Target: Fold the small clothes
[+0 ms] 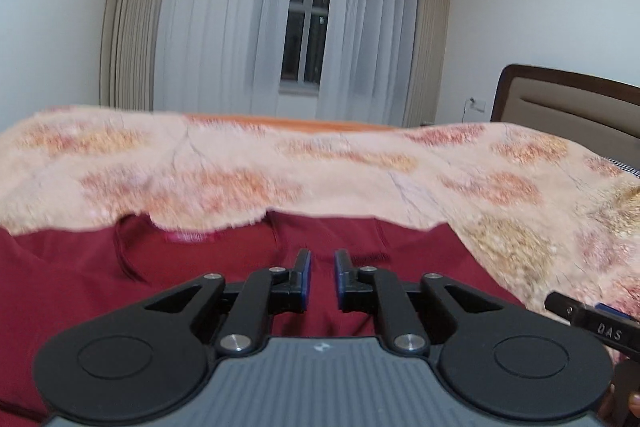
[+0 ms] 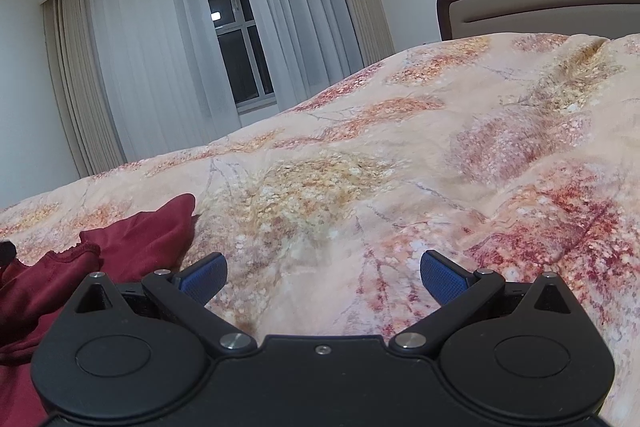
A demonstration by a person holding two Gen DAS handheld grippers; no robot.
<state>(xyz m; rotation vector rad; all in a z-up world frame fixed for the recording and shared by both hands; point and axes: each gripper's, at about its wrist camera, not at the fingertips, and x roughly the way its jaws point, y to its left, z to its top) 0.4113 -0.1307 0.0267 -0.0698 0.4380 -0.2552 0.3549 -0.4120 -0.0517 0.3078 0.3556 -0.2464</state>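
Right now I am hovering my left gripper, jaws slightly apart and empty, over the red garment on the bedspread; my right gripper, gaping wide, is waiting beside it. I should be pinching one edge cleanly, single layer only.

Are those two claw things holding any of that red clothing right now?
No, nothing is held. The left gripper hangs over the red garment with a narrow empty gap. The right gripper stands wide open over the floral blanket.
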